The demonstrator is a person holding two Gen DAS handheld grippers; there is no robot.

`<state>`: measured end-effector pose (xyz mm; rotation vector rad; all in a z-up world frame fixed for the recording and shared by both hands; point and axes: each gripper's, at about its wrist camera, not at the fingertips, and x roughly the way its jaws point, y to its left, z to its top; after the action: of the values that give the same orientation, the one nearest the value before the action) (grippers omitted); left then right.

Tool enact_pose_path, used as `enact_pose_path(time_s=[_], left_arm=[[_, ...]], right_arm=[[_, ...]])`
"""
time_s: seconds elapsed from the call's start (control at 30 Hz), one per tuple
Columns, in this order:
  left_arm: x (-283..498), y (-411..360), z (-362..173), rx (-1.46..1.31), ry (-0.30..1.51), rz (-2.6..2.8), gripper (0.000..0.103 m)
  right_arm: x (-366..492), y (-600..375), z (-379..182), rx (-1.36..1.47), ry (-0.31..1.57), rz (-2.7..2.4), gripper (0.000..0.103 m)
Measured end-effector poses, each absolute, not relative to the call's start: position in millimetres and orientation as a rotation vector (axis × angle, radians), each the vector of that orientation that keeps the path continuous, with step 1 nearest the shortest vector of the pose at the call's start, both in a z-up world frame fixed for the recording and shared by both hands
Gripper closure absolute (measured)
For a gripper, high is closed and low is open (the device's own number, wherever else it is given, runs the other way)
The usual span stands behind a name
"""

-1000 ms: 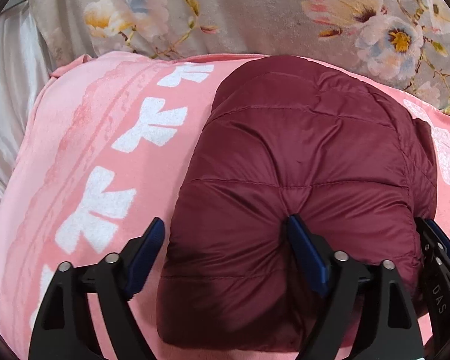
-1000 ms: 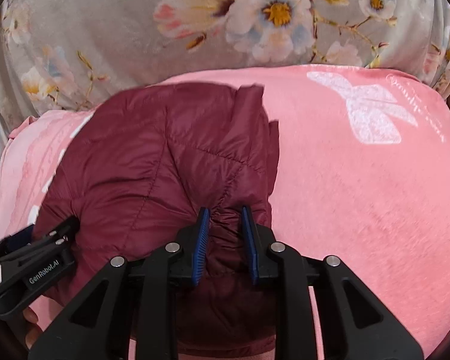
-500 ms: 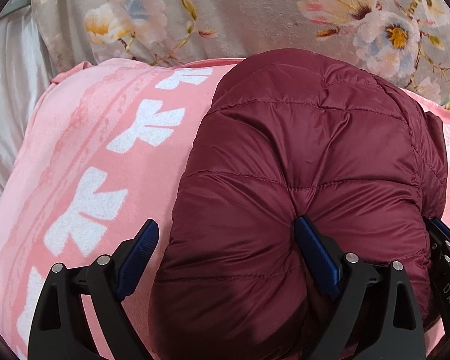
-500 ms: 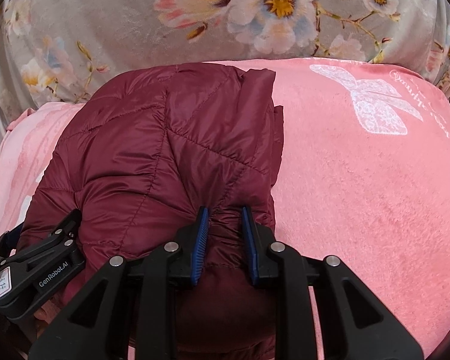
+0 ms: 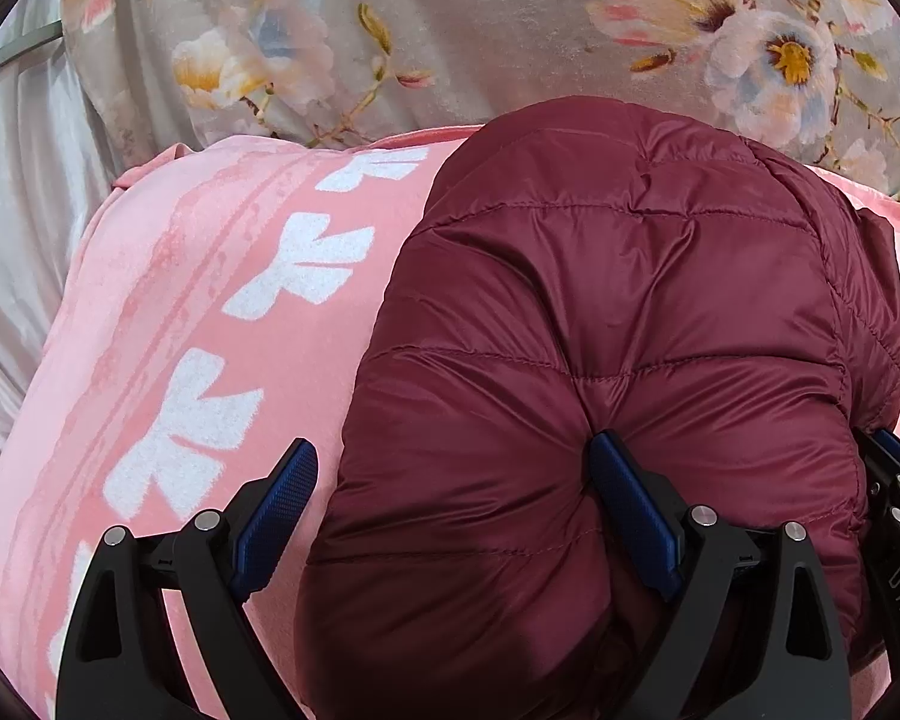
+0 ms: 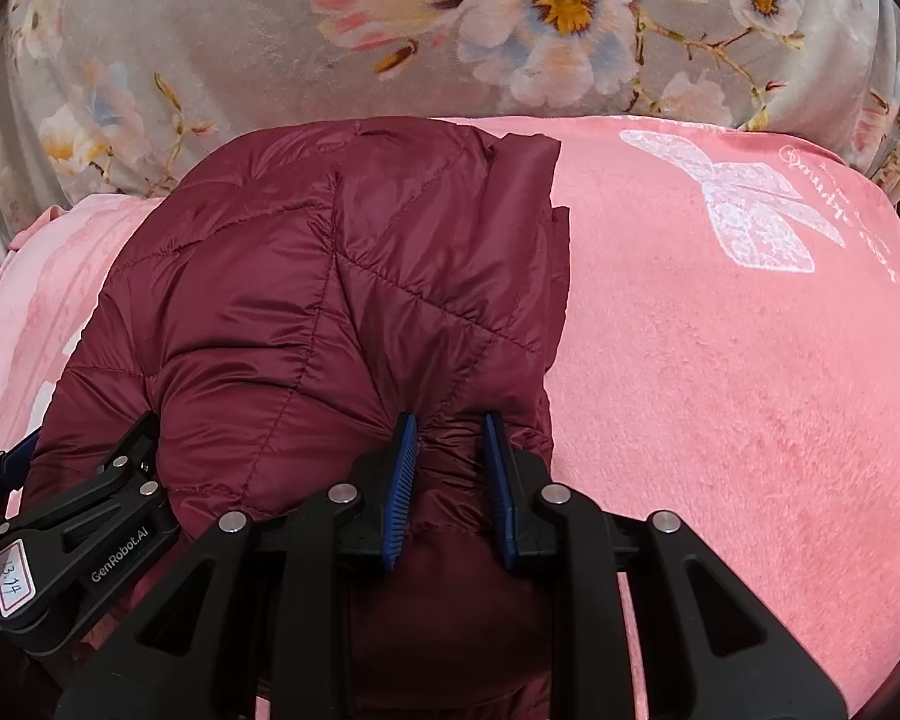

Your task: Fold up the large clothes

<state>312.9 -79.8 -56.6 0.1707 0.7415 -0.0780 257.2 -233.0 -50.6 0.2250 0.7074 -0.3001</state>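
A: Any writing legible?

B: In the right wrist view, the left gripper point(image 6: 12, 468) body reads "GenRobot.AI", with a red-bordered tag that looks like "3.14". In the left wrist view, the right gripper point(image 5: 897, 468) at the frame edge shows "DAS". The pink blanket point(image 6: 720, 372) carries white cursive script near a white bow print, too warped to read.

A: Garment position?

B: Maroon quilted jacket point(image 5: 600, 360), folded into a puffy bundle, lying on the pink blanket point(image 5: 168, 324). Floral grey fabric point(image 5: 480, 30) sits behind it.

A: Left gripper point(image 5: 453, 492) pose?

B: Low, pointing forward across the jacket's near edge. Jaws spread wide: the right pad point(image 5: 627, 516) presses into a dimple in the padding, the left pad point(image 5: 276, 510) stands off the jacket over the blanket. Not clamped.

A: Right gripper point(image 6: 447, 468)?

B: Also low and level at the near edge, beside the left one. Jaws drawn close, pinching a puckered ridge of the jacket point(image 6: 330, 312) between the blue pads point(image 6: 402, 480).
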Motion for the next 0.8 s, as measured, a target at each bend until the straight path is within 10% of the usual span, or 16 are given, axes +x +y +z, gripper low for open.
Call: enact_pose_path(time_s=[0.8], left_arm=[[235, -29, -39, 0.068, 0.847, -0.154, 0.012]], right_arm=[[123, -224, -37, 0.148, 0.714, -0.298, 0.060]])
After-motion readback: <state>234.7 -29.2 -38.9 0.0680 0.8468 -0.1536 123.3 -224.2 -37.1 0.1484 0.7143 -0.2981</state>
